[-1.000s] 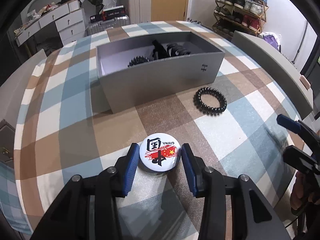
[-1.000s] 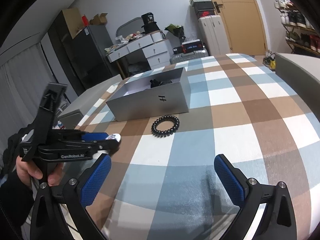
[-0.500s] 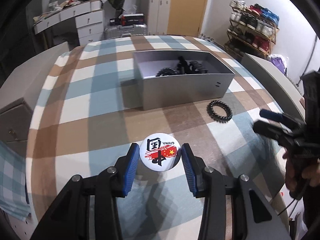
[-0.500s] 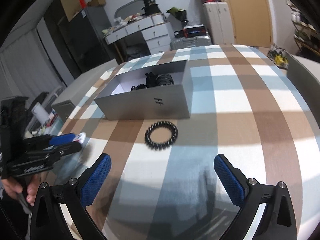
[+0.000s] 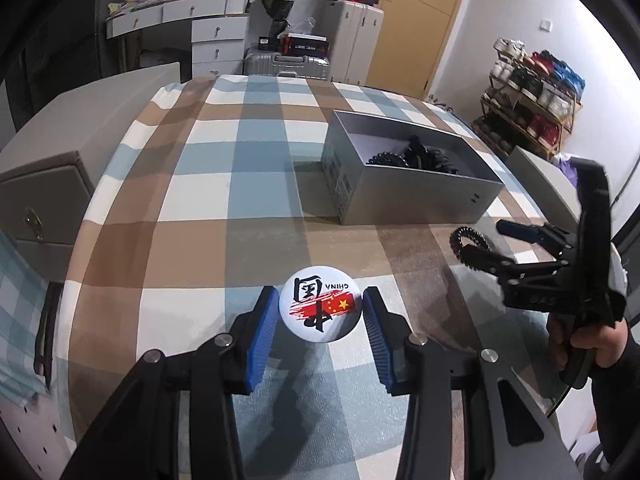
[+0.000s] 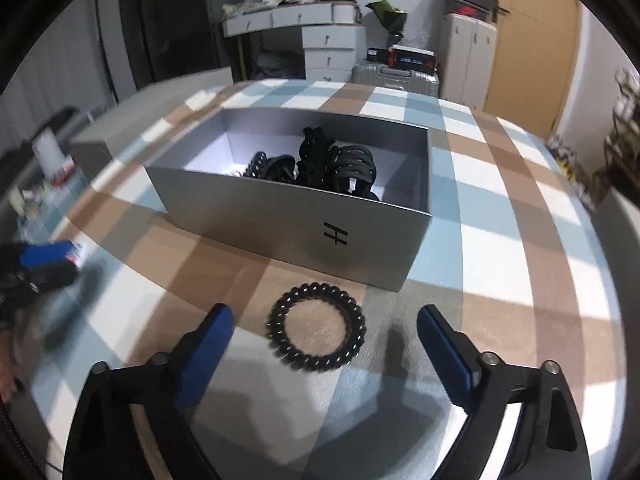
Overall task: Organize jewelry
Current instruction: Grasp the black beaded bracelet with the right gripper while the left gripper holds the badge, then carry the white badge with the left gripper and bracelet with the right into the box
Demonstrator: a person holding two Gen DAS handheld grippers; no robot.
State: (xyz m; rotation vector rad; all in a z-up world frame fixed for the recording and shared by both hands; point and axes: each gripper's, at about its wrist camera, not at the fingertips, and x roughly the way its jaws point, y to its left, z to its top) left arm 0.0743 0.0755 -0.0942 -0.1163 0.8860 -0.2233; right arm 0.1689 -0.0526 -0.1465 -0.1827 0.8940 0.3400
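A round white badge (image 5: 320,310) with a red flag and "CHINA" sits between the blue pads of my left gripper (image 5: 319,296), which is shut on it just above the checked cloth. A black coil hair tie (image 6: 316,293) lies flat on the cloth in front of the grey open box (image 6: 280,208). My right gripper (image 6: 325,316) straddles the tie with its jaws closing; the pads stand clear of it on both sides. The left wrist view shows the right gripper (image 5: 486,240) low over the hair tie (image 5: 460,236), near the box (image 5: 412,196).
Black hair clips and coil ties (image 6: 332,160) lie in the box. The checked cloth (image 5: 224,184) covers the table. A grey cabinet (image 5: 36,200) stands at the left edge, a shoe rack (image 5: 532,92) far right, white drawers (image 5: 216,40) and a suitcase (image 5: 286,62) behind.
My right gripper has come forward over the hair tie and its jaws have narrowed around it. My left gripper, still holding the badge, has swung so that the box lies further right.
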